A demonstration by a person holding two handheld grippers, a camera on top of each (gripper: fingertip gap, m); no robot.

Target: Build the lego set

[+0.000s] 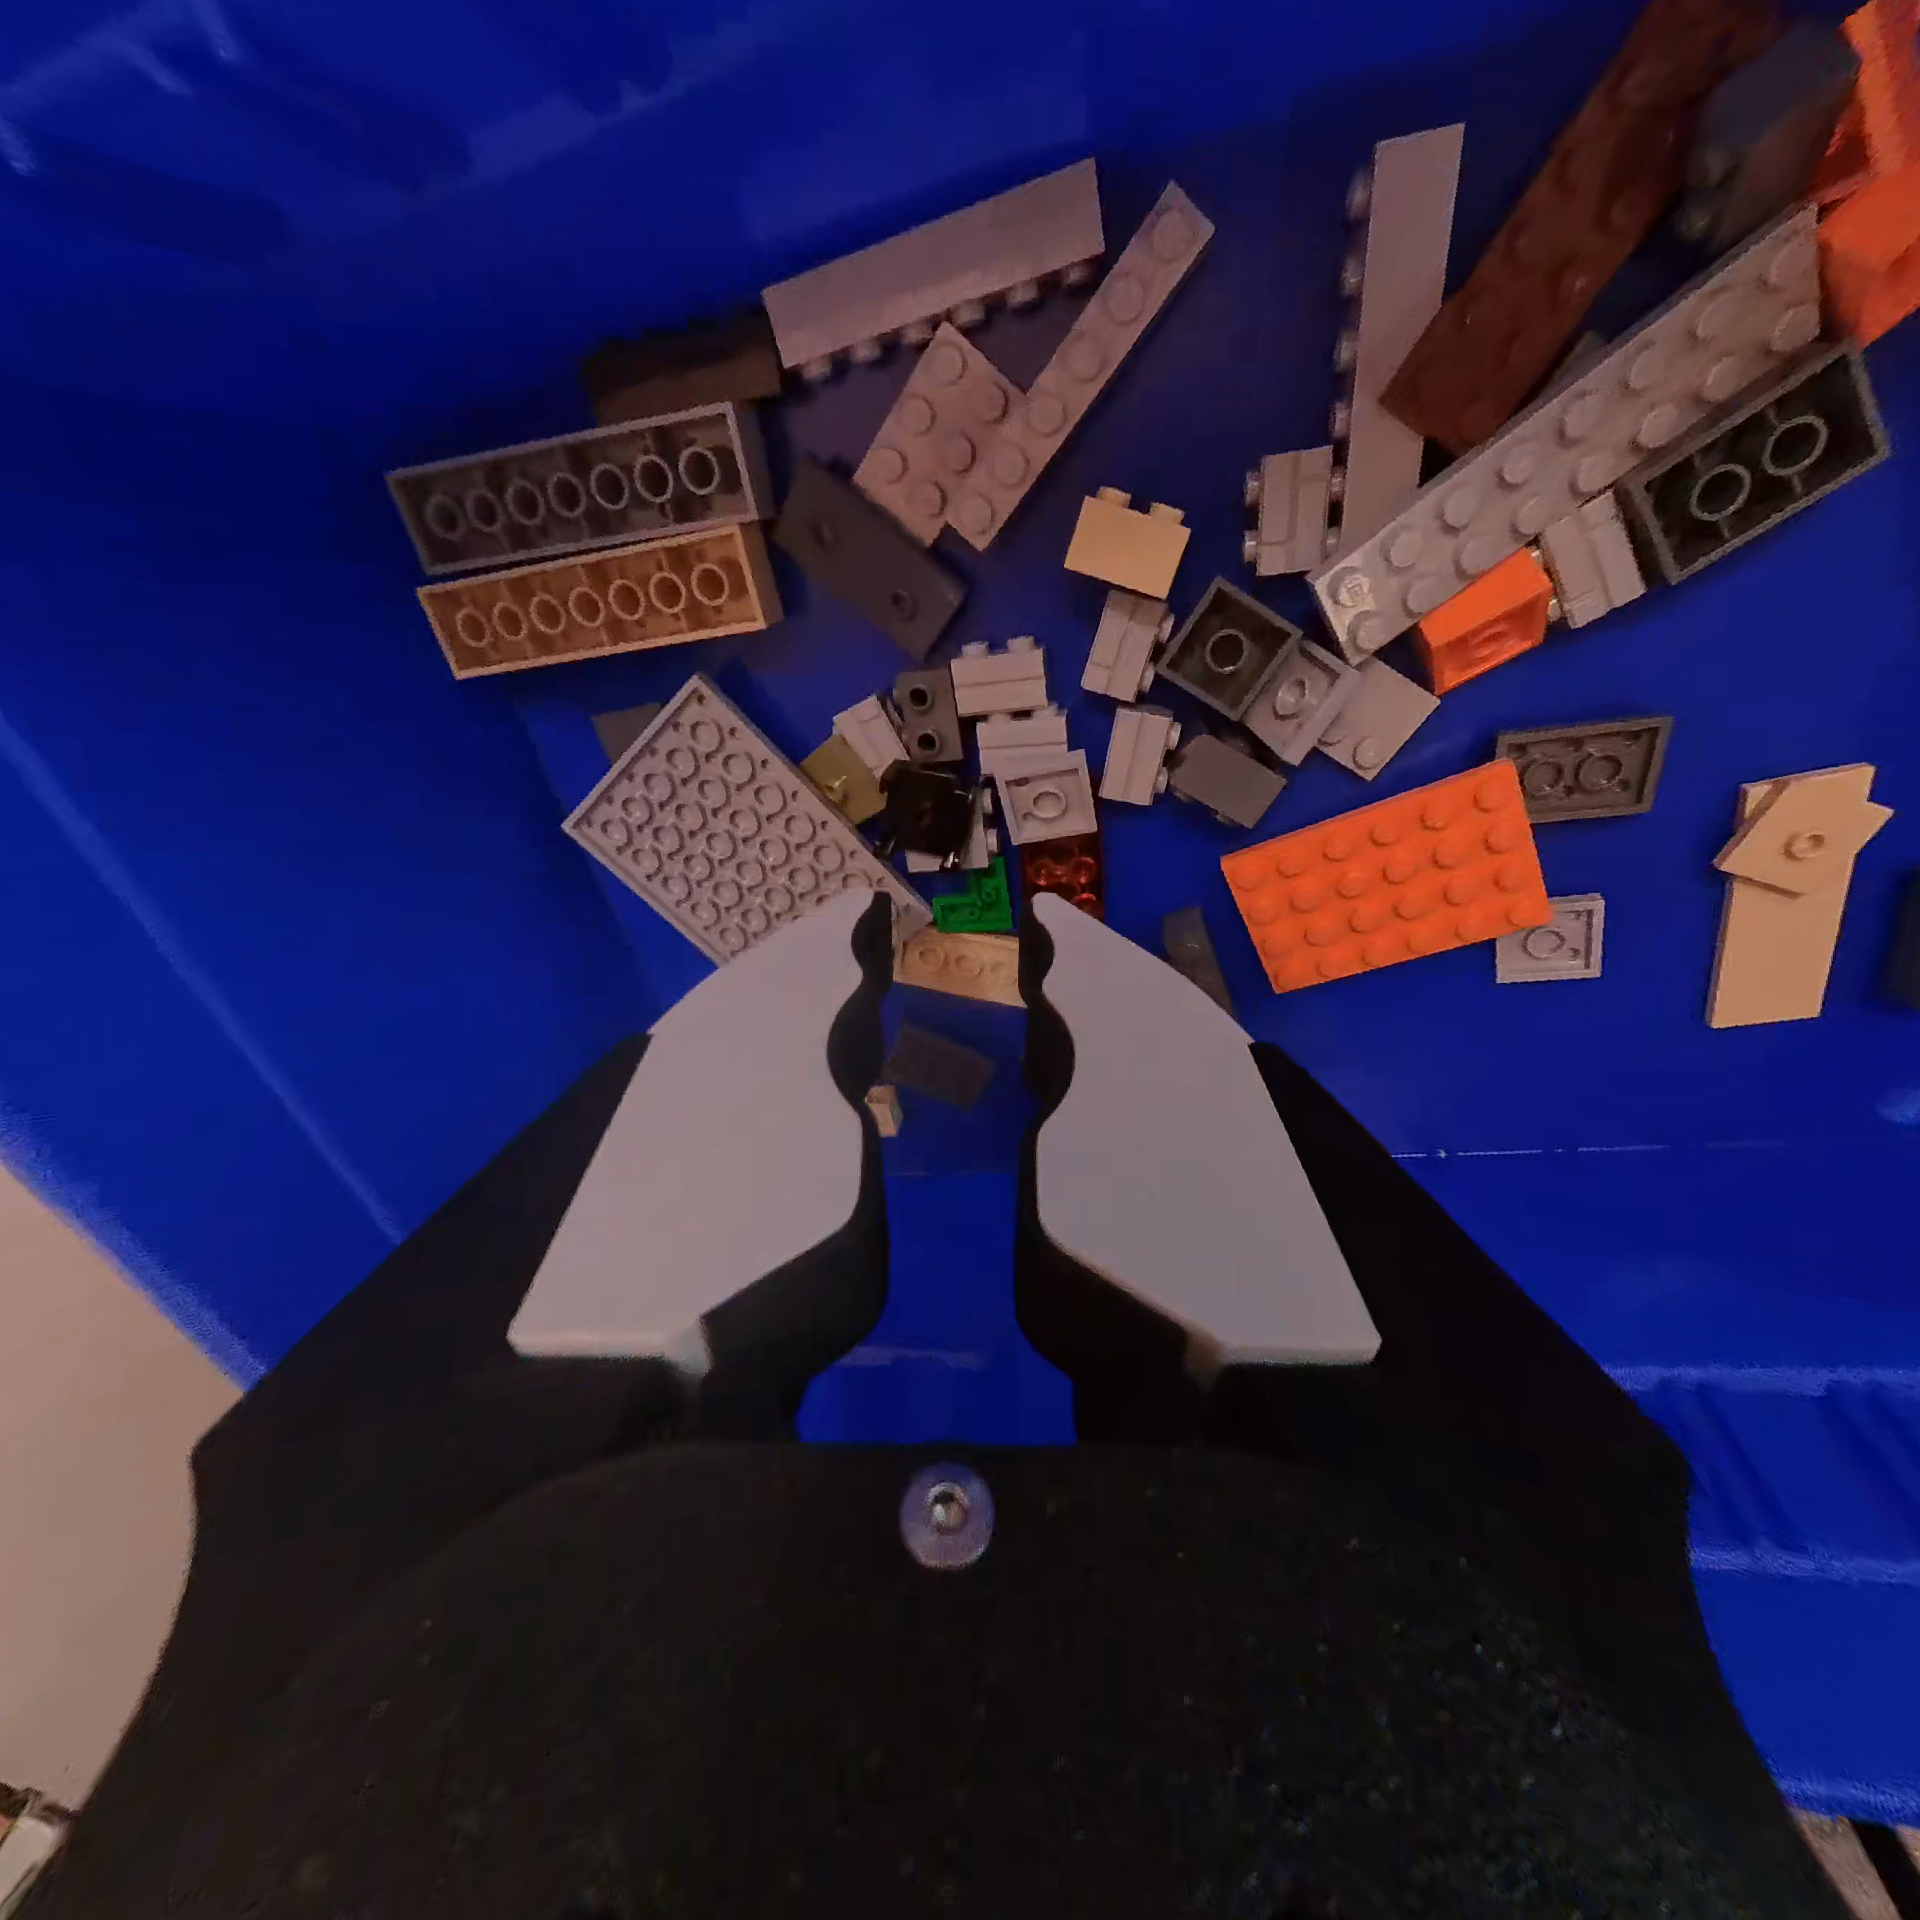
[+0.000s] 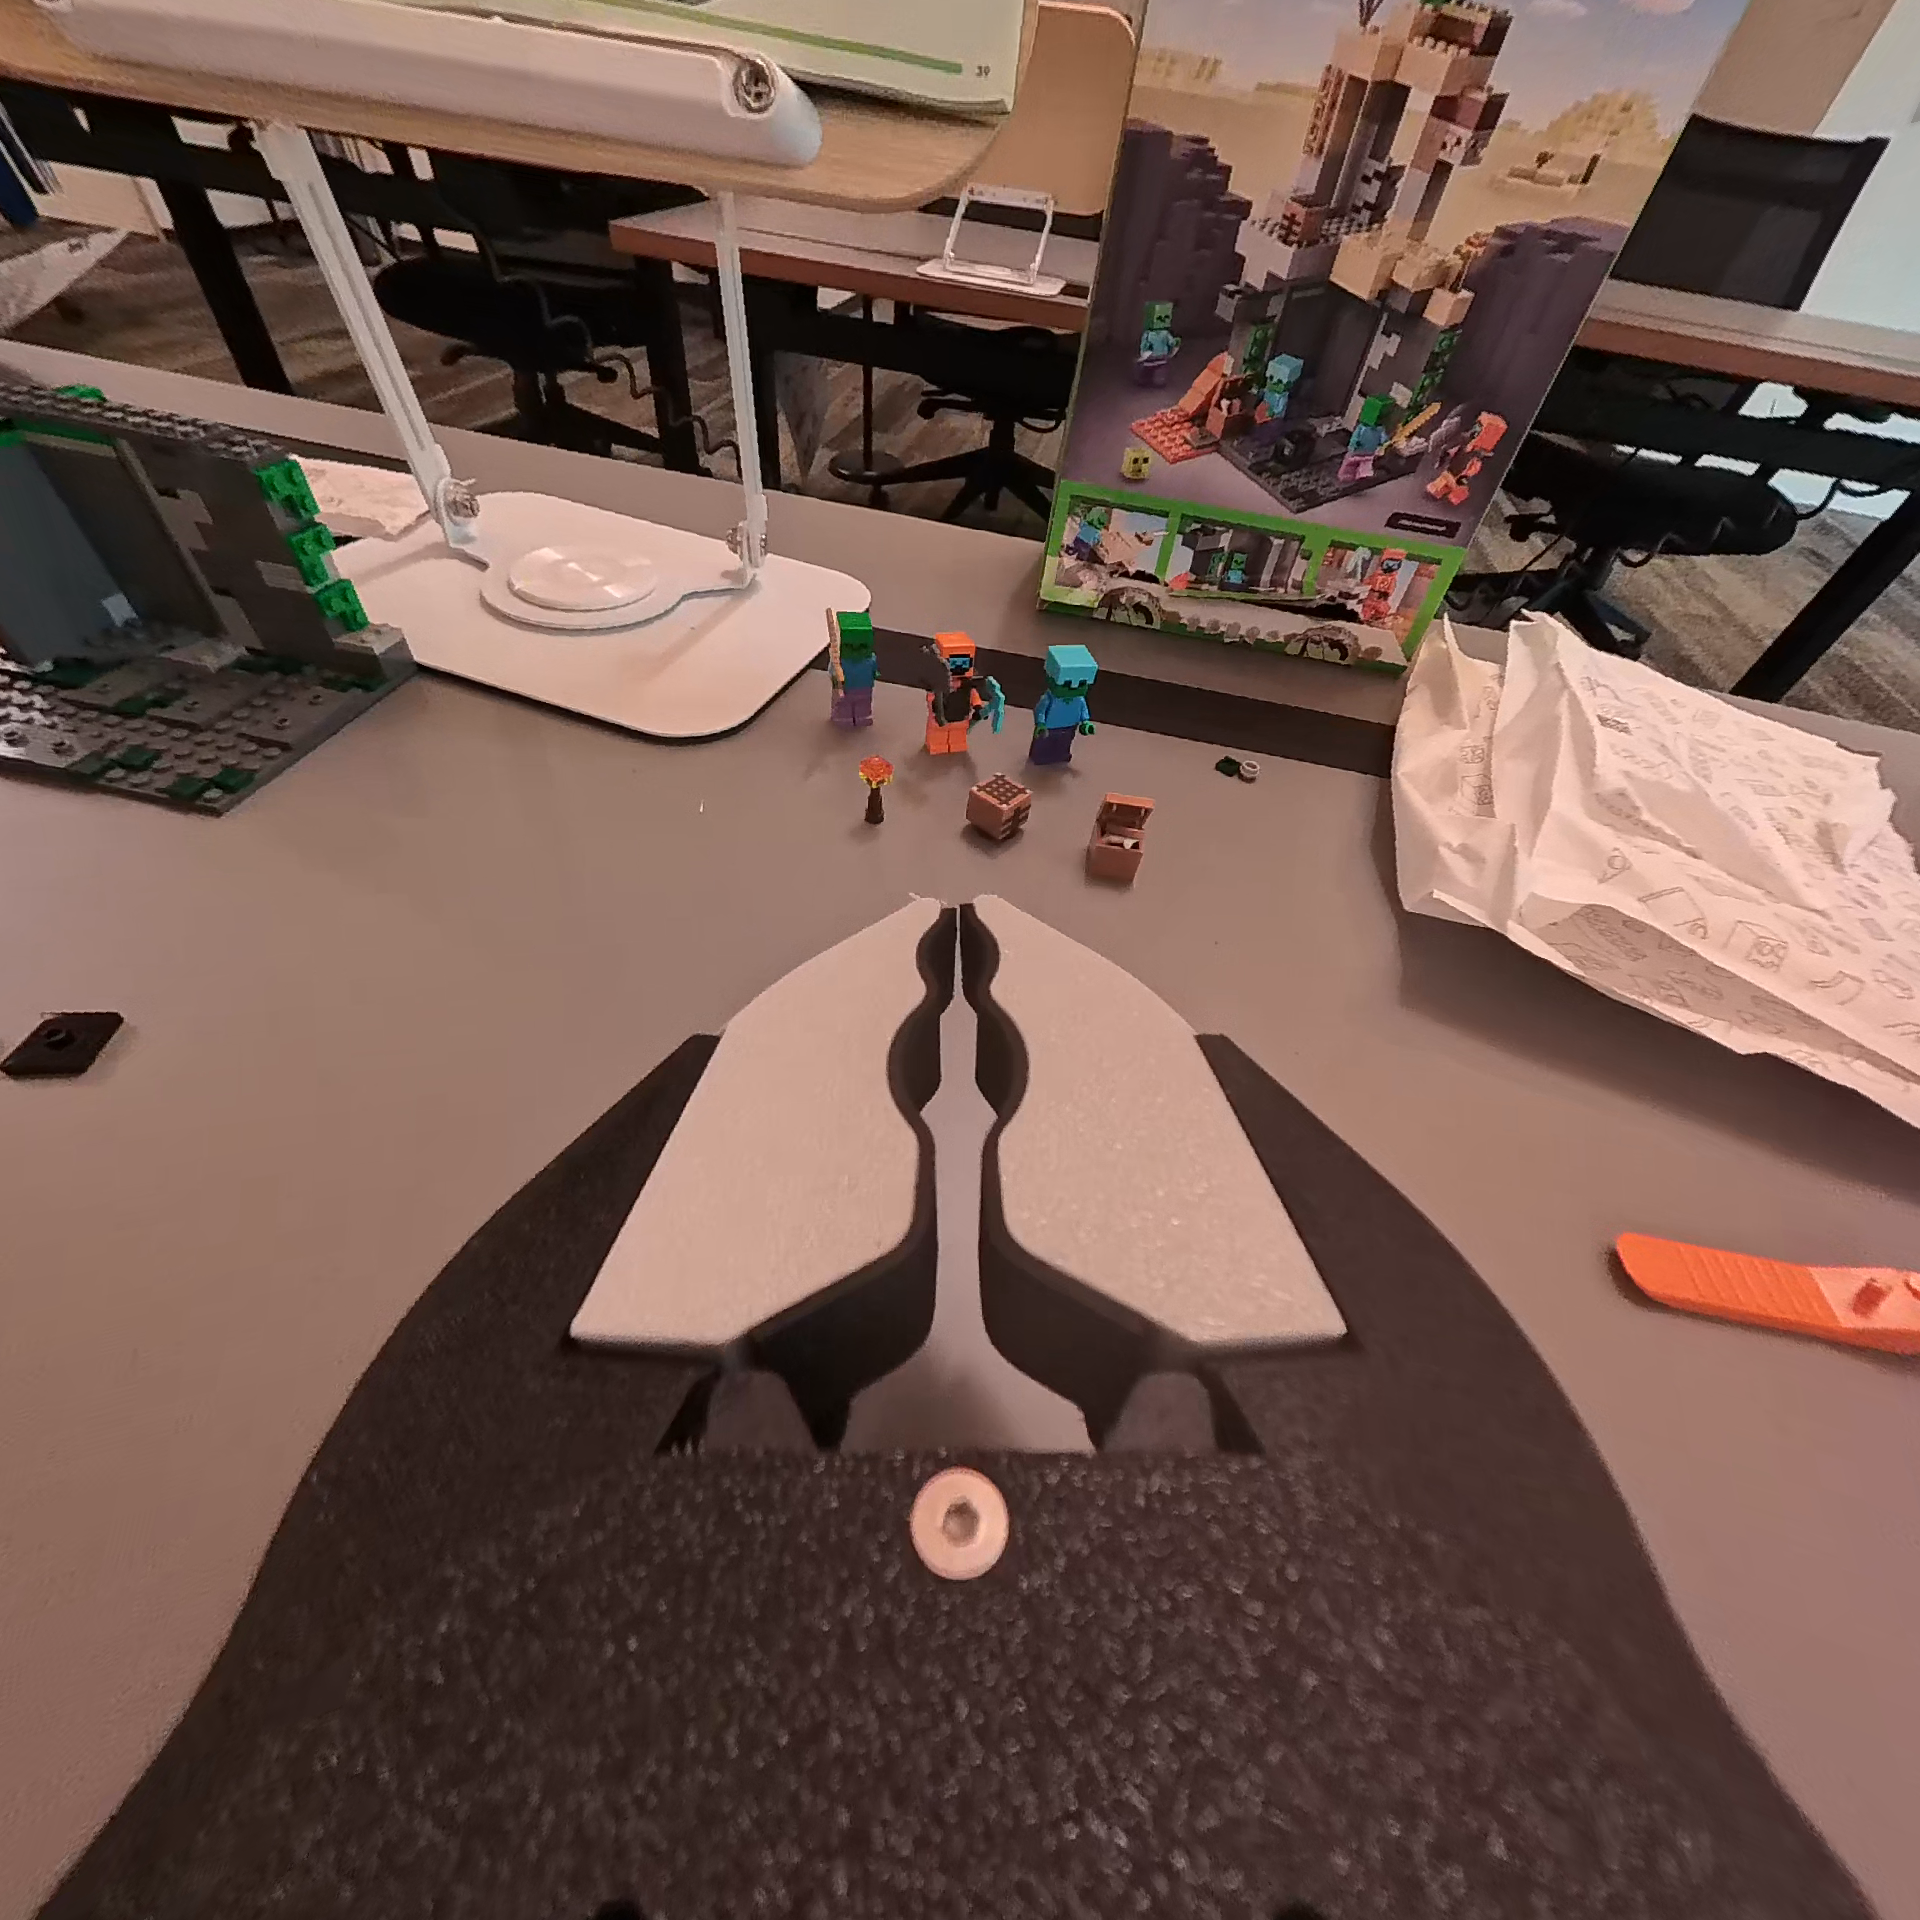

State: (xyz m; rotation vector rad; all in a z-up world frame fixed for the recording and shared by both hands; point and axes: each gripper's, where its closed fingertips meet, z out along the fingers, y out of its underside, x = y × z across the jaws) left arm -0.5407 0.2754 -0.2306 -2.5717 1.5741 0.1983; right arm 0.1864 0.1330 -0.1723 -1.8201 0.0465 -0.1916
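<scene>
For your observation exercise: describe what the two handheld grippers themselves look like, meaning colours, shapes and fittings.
Both look alike: the left gripper and right gripper each have a grainy black body, one round silver screw at the centre, and two pale grey tapering fingers with wavy black inner edges. No cables or sleeves show.

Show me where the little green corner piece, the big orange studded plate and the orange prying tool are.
green corner piece (image 1: 972,906): left wrist view, on its studded top.
orange studded plate (image 1: 1387,878): left wrist view, middle of its studded face.
orange prying tool (image 2: 1756,1286): right wrist view, on its flat handle.
</scene>
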